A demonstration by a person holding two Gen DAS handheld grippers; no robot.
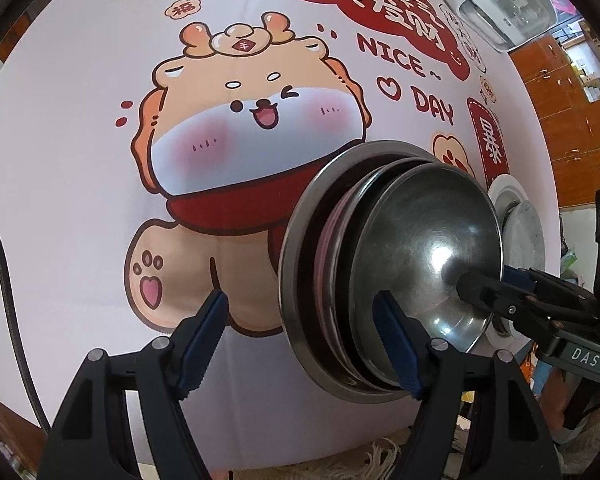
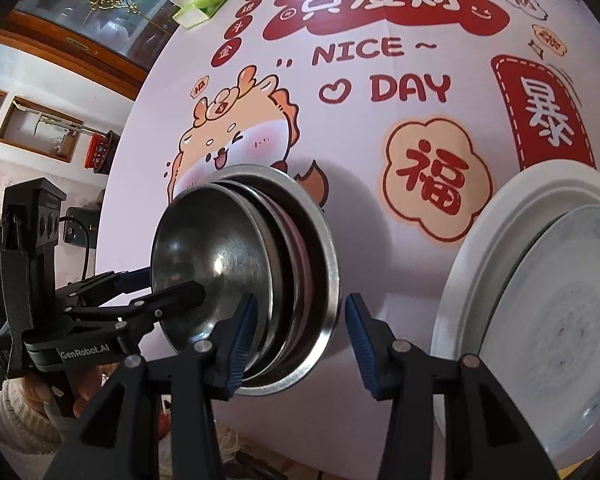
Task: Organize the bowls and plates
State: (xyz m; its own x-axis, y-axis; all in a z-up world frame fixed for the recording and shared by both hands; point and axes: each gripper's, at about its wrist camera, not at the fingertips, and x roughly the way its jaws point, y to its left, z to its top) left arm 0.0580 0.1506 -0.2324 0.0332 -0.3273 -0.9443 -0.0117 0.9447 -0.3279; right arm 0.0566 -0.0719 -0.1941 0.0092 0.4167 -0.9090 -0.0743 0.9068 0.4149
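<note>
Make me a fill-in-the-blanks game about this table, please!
1. The tablecloth says NICE ___.
2. The plates beside the steel stack are ___.
3. The pads on the left gripper are ___.
Missing words: DAY, white, blue.

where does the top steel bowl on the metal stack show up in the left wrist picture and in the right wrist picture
Left wrist: the top steel bowl sits right of centre, low.
Right wrist: the same bowl sits left of centre, low.
Shared landmark: the NICE DAY lettering on the tablecloth, above the stack in both views.
</note>
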